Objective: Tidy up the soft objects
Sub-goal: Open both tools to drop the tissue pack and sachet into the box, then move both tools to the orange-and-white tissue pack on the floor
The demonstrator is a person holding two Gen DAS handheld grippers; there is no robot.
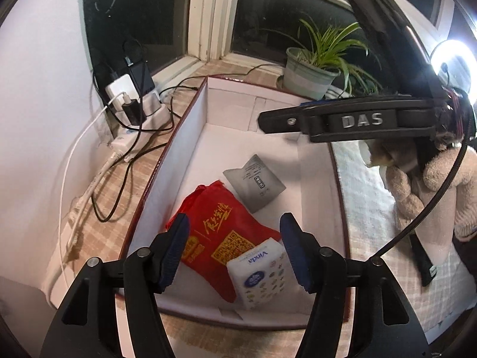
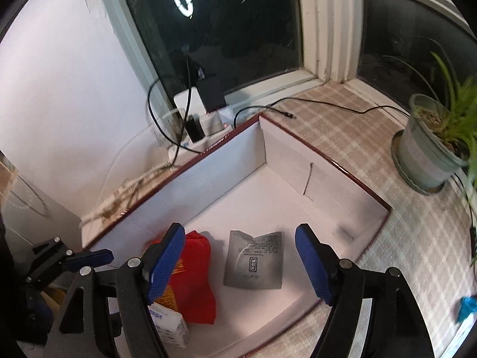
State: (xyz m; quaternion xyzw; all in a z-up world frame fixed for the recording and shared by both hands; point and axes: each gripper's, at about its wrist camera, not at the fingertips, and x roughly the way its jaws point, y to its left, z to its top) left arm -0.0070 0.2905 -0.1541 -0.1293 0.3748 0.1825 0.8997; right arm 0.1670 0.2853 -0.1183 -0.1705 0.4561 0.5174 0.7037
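A white cardboard box (image 1: 190,137) with a dark red rim stands open on the checked cloth. In it lie a folded red bag (image 1: 220,232), a white Vinda tissue pack (image 1: 262,271) partly on the bag, and a flat grey sachet (image 1: 256,183). My left gripper (image 1: 235,220) hovers open over the bag and tissue pack, its pads touching neither. My right gripper (image 2: 241,228) is open above the grey sachet (image 2: 255,261), holding nothing; the red bag (image 2: 196,274) and tissue pack (image 2: 170,325) lie to its left. A beige plush toy (image 1: 441,179) lies outside the box, to the right.
A potted plant (image 2: 429,155) stands on the sill right of the box. A power strip with chargers and tangled cables (image 1: 134,113) sits behind the box's left wall by the window. A ring light (image 1: 456,59) shines at far right. A small blue item (image 2: 466,307) lies on the cloth.
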